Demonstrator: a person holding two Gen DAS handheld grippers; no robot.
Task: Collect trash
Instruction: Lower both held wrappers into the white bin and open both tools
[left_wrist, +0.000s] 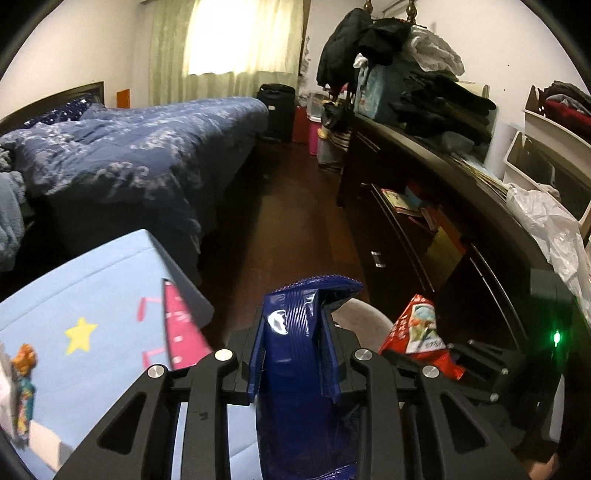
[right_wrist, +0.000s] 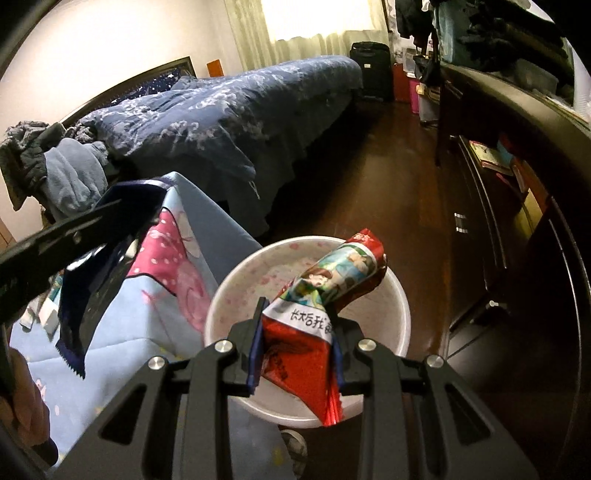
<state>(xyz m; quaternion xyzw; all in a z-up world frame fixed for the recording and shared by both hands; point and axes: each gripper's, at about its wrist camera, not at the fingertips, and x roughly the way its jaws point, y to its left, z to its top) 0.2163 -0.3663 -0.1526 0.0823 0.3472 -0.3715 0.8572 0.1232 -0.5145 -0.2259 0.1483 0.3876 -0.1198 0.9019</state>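
Note:
My left gripper (left_wrist: 293, 332) is shut on a dark blue snack wrapper (left_wrist: 295, 354), held upright; the same wrapper (right_wrist: 88, 291) hangs from the left gripper at the left of the right wrist view. My right gripper (right_wrist: 297, 332) is shut on a red snack wrapper (right_wrist: 325, 295) with cartoon print, held right over the open white bin (right_wrist: 400, 317). In the left wrist view the red wrapper (left_wrist: 417, 328) shows to the right, with the bin's rim (left_wrist: 369, 314) just behind my fingers.
A low table with a light blue cartoon cloth (left_wrist: 85, 317) stands left of the bin, with small items at its left edge. A bed with a blue duvet (left_wrist: 122, 147) lies beyond. A dark cluttered sideboard (left_wrist: 443, 206) runs along the right. Dark wood floor (right_wrist: 391, 177) lies between.

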